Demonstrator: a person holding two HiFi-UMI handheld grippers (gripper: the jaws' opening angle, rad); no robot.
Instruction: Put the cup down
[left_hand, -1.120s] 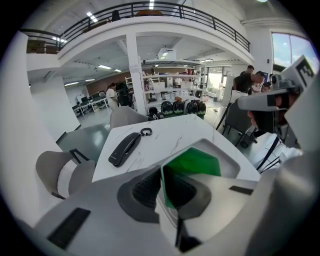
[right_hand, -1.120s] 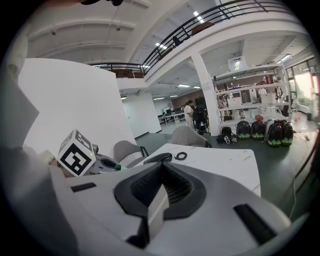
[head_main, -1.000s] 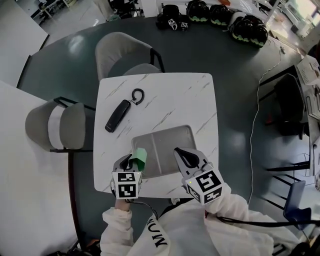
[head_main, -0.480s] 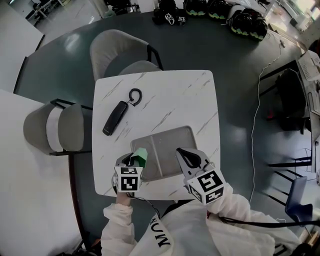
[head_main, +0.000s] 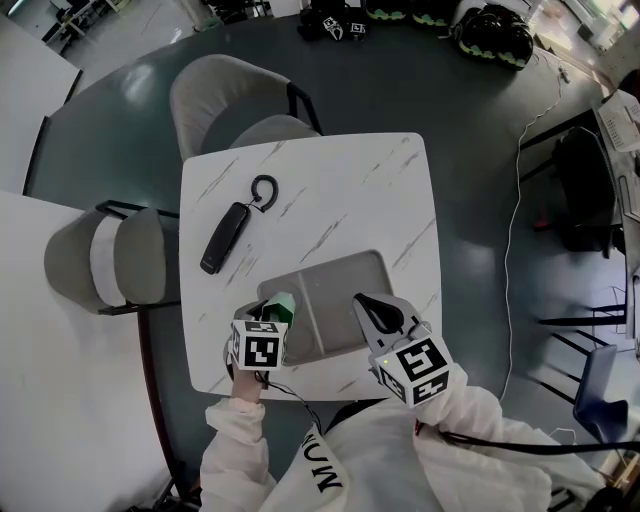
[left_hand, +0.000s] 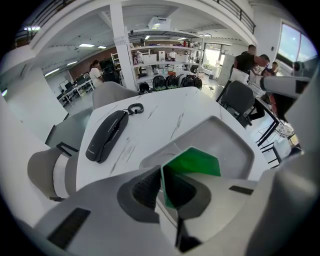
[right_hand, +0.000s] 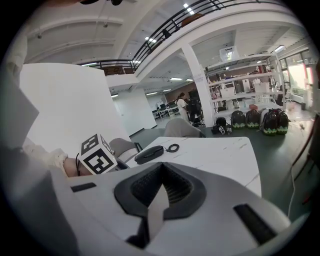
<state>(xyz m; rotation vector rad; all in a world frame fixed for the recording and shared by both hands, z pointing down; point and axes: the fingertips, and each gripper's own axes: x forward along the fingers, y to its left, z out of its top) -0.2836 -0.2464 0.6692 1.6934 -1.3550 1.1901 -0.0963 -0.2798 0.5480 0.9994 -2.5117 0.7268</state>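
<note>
**tabletop_tom:** So where are we on "put the cup down"?

**gripnerd:** Lowering stage, I'd say, not set down yet. The left gripper (left_hand: 161, 189) is clamped on the green cup (left_hand: 195, 162), with the wall pinched between its pads. The cup sits at the left edge of the grey tray (head_main: 345, 285), over the left compartment. I honestly can't tell if its bottom touches the tray yet.

**tabletop_tom:** And the other one?

**gripnerd:** The right gripper (right_hand: 161, 186) is closed on nothing, jaws together. It hangs over the tray's near right corner, well apart from the cup.

**tabletop_tom:** Anything in the tray?

**gripnerd:** Both compartments look bare apart from the cup at that edge. On the white marble table (head_main: 330, 190) there's just a black handheld device with a cord loop (head_main: 225, 237), well clear of everything.

**tabletop_tom:** Next move then?

**gripnerd:** My guess: bring the cup's base flat onto the tray, then ease the pads off. The wall looks thin and it seems tilted, so letting go early could tip it.
</note>
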